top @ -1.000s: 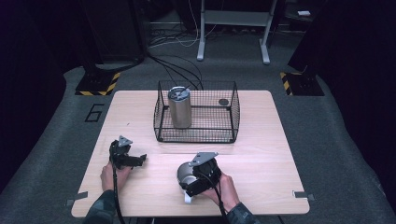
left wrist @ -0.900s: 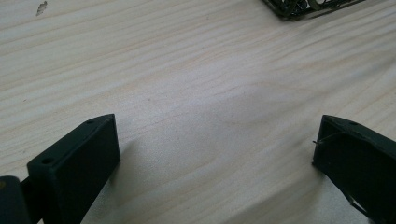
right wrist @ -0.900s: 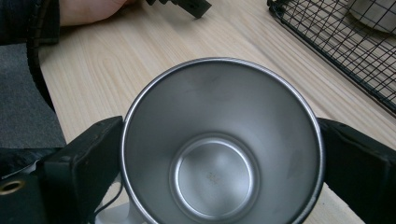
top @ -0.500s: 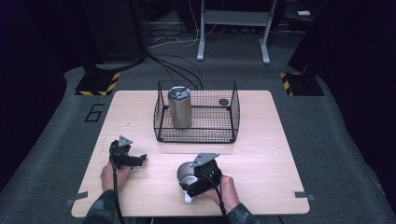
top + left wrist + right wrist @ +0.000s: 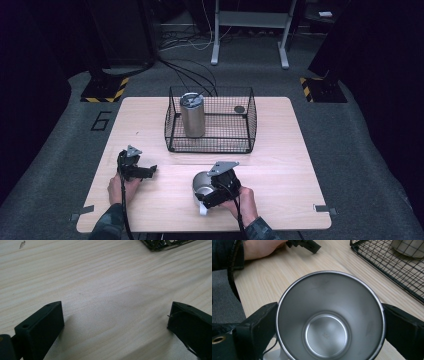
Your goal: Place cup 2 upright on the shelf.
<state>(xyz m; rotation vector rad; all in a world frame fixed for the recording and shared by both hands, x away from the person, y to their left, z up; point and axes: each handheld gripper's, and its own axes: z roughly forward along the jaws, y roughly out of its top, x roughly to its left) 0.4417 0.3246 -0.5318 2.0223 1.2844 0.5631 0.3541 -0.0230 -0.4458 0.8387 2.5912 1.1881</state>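
Steel cup (image 5: 329, 317) sits clamped between the right gripper's (image 5: 329, 322) two black jaws, mouth facing that gripper's camera, empty inside. Jaws press the outer wall on opposite sides just below the rim. In the high view the cup (image 5: 202, 185) is on the near side of the wire basket (image 5: 210, 145), well apart from it, low over the wooden table (image 5: 280, 165); can't tell if it touches the wood.

Basket already holds a tall steel tumbler (image 5: 192, 115) in its left half, plus a small dark round thing (image 5: 239, 109) at the far right corner. Right half is otherwise free.

Left gripper (image 5: 134, 167) rests on the table, near-left of the basket, jaws spread wide with nothing between them, only bare wood.

My read: step in hand is carrying the cup to the basket. To do it well:
- keep squeeze steady; smooth round wall, likely to slip or rotate if the grip loosens
- lift enough that the cup base clears the basket's near rim before going forward
- aim for the free half right of the tumbler, staying off the tumbler and the wire
- set it down upright, base flat on the basket floor, then release
- left gripper can stay parked; it's clear of the path
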